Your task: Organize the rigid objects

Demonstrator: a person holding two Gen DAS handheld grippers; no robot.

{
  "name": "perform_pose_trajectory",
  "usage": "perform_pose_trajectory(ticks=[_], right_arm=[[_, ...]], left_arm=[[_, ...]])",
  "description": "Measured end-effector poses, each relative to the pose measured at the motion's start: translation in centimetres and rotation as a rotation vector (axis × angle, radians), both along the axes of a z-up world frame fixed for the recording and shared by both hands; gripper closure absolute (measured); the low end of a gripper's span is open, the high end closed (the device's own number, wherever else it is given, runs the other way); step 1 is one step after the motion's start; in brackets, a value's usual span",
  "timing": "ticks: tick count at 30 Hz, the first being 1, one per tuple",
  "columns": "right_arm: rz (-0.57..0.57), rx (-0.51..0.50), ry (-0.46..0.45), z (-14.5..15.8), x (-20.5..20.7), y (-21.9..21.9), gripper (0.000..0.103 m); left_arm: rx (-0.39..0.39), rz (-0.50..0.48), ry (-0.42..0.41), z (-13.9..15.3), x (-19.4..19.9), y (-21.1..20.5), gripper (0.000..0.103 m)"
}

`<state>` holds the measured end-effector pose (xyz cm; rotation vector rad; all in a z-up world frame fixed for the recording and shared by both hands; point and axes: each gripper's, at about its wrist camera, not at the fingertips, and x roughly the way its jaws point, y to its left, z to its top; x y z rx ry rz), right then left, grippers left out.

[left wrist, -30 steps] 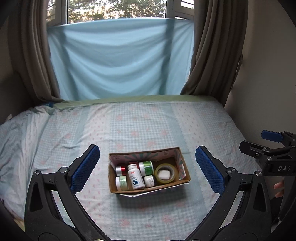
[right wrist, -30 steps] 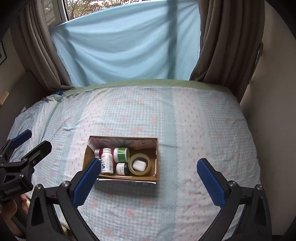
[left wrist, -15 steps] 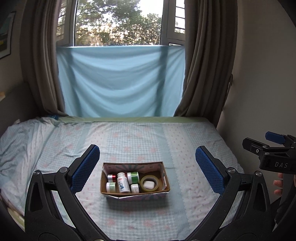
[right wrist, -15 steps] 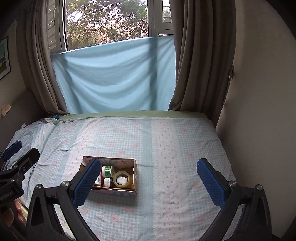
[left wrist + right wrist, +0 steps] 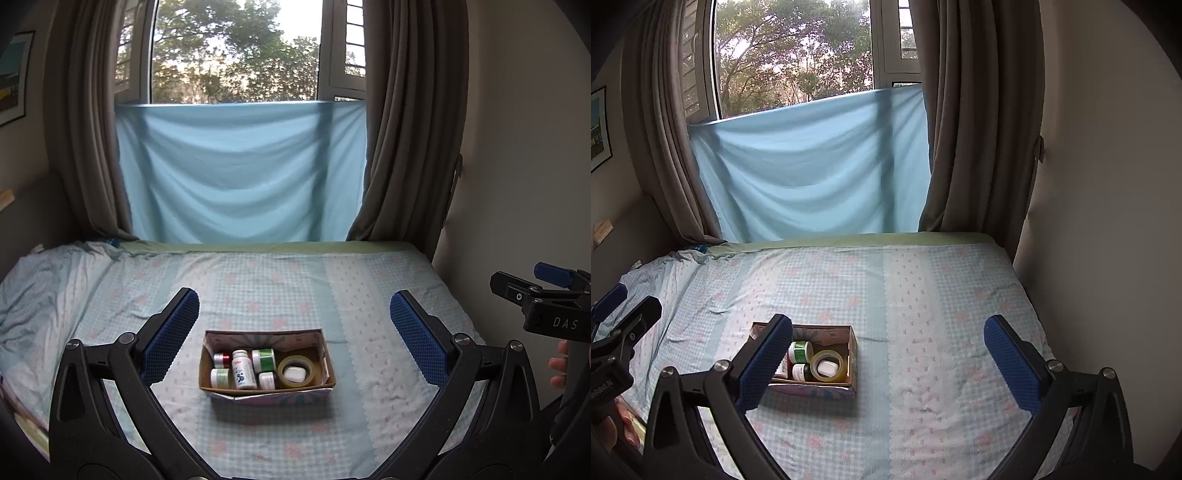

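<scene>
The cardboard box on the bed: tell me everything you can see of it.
The cardboard box is a shallow, open-topped brown tray with a floral-patterned outside, sitting flat on the checked bedsheet. Inside stand several small bottles: a tall white bottle, green-labelled jars, and a red-banded one. At its right end lies a tape roll with a small white case resting in its hole. Neither gripper touches the box; both sets of jaws are wide open.

Both wrist views well back from the bed (image 5: 369, 280), facing the window (image 5: 798, 55), sharing the box (image 5: 266, 338).
</scene>
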<state>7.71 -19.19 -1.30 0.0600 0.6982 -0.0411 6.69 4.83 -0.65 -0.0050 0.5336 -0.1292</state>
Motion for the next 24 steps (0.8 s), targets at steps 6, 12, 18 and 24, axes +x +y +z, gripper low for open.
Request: perform_pose_trajectory(ticks=[6, 12, 18, 24], right_arm=[[0.005, -0.003, -0.009, 0.16, -0.31, 0.23, 0.0], [0.003, -0.002, -0.017, 0.35, -0.57, 0.33, 0.0], [0.0, 0.0, -0.028, 0.49, -0.8, 0.29, 0.0], [-0.005, -0.002, -0.034, 0.71, -0.91, 0.44, 0.0]], left_arm=[[-0.002, 0.005, -0.011, 0.13, -0.28, -0.05, 0.0], [0.0, 0.008, -0.017, 0.2, -0.44, -0.07, 0.0], [0.005, 0.001, -0.022, 0.21, -0.49, -0.15, 0.0], [0.009, -0.004, -0.029, 0.36, -0.57, -0.33, 0.0]])
